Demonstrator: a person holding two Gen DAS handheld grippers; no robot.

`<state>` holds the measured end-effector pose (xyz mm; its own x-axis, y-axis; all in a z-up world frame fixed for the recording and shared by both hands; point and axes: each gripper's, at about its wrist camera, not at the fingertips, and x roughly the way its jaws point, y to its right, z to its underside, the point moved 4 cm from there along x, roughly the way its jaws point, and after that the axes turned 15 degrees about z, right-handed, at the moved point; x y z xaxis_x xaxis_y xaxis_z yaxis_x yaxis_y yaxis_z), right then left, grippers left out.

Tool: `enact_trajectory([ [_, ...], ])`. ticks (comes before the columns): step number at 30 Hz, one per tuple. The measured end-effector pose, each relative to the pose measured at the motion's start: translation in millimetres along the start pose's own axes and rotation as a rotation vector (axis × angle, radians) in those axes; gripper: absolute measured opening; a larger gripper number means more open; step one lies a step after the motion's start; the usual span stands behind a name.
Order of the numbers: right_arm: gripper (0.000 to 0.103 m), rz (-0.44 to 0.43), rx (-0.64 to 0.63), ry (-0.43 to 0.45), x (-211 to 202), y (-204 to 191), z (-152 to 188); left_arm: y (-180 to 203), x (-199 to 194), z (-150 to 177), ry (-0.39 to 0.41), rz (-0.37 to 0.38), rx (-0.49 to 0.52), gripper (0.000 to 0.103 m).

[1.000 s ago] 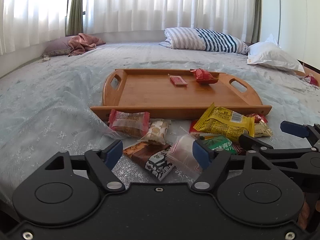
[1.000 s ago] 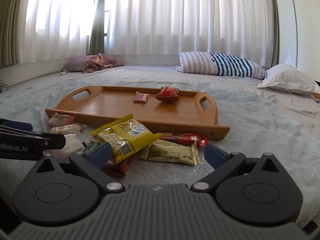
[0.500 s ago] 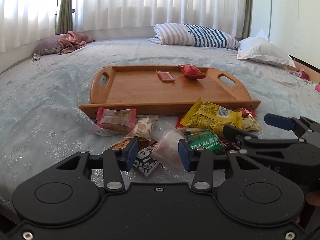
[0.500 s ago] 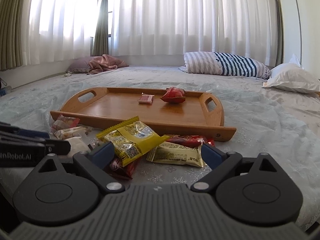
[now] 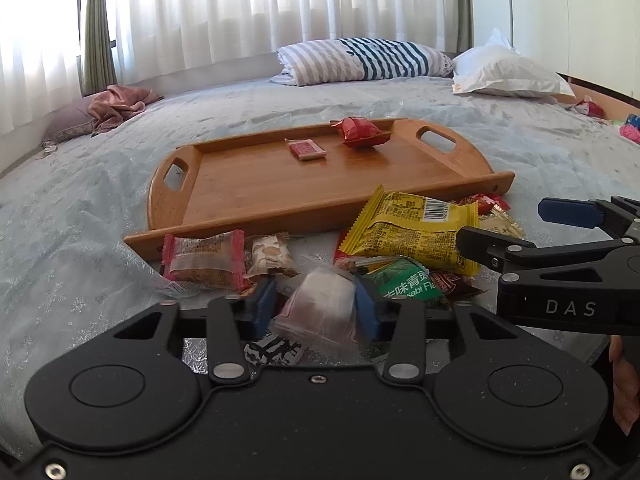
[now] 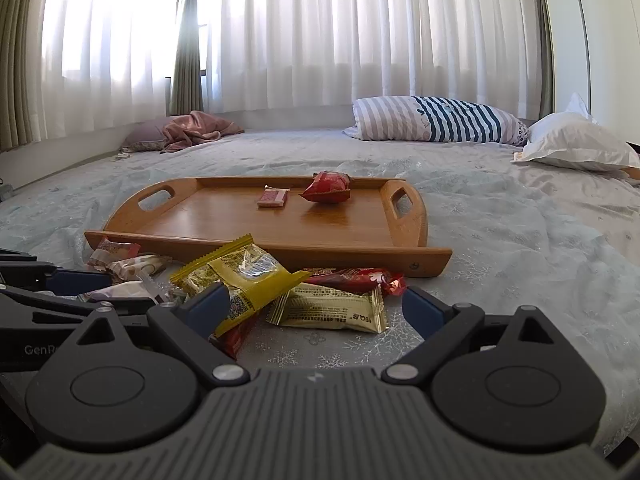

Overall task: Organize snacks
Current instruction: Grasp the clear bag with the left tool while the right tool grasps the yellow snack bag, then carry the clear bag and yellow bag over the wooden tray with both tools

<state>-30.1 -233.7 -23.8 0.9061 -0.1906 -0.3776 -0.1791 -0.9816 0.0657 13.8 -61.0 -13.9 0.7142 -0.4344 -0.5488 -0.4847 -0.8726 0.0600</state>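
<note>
A wooden tray [image 5: 240, 222] [image 6: 280, 250] lies on the bed with a red packet [image 5: 360, 132] [image 6: 326, 188] and a small pink packet [image 5: 306, 150] [image 6: 274, 198] on it. Loose snacks lie in front of it. My left gripper [image 5: 316, 312] is closing on a pale translucent packet [image 5: 320, 308], and both blue pads touch its sides. A yellow packet [image 5: 412, 232] [image 6: 240, 276], a green packet [image 5: 404, 284] and a pink-ended pastry packet [image 5: 204, 258] lie around it. My right gripper [image 6: 314, 306] stands open above a pale gold packet [image 6: 332, 312].
A striped pillow [image 6: 436, 124] and a white pillow [image 6: 576, 148] lie at the far right, and a pink cloth [image 6: 196, 130] at the far left. A black-and-white packet [image 5: 272, 350] lies under the left gripper. Bare bedspread [image 6: 520, 264] lies right of the tray.
The left gripper's jaws have narrowed from wide apart down onto the pale packet, and the gripper has rolled and shifted a little. The right gripper has stayed open and hardly moved.
</note>
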Motion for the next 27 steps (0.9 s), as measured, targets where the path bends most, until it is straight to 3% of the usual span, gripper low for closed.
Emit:
enact_trajectory([
  [11,0.103,-0.032,-0.087,-0.016,17.6,-21.9,-9.2,-18.9,-22.2,-16.5,0.054,-0.002,-0.126,0.031],
  [19,0.103,-0.045,-0.319,0.026,30.3,-59.1,-15.8,-32.3,-29.9,-24.5,0.083,-0.015,-0.162,0.031],
  [23,0.103,-0.087,-0.327,0.001,38.7,-63.6,-20.2,-37.3,-30.9,-25.7,0.096,-0.03,-0.169,0.031],
  [25,0.095,-0.123,-0.303,-0.029,42.7,-62.2,-22.3,-40.6,-31.1,-25.8,0.098,-0.032,-0.182,0.031],
  [27,0.078,-0.155,-0.267,-0.067,45.7,-60.1,-23.0,-43.1,-31.1,-25.5,0.101,-0.04,-0.19,0.032],
])
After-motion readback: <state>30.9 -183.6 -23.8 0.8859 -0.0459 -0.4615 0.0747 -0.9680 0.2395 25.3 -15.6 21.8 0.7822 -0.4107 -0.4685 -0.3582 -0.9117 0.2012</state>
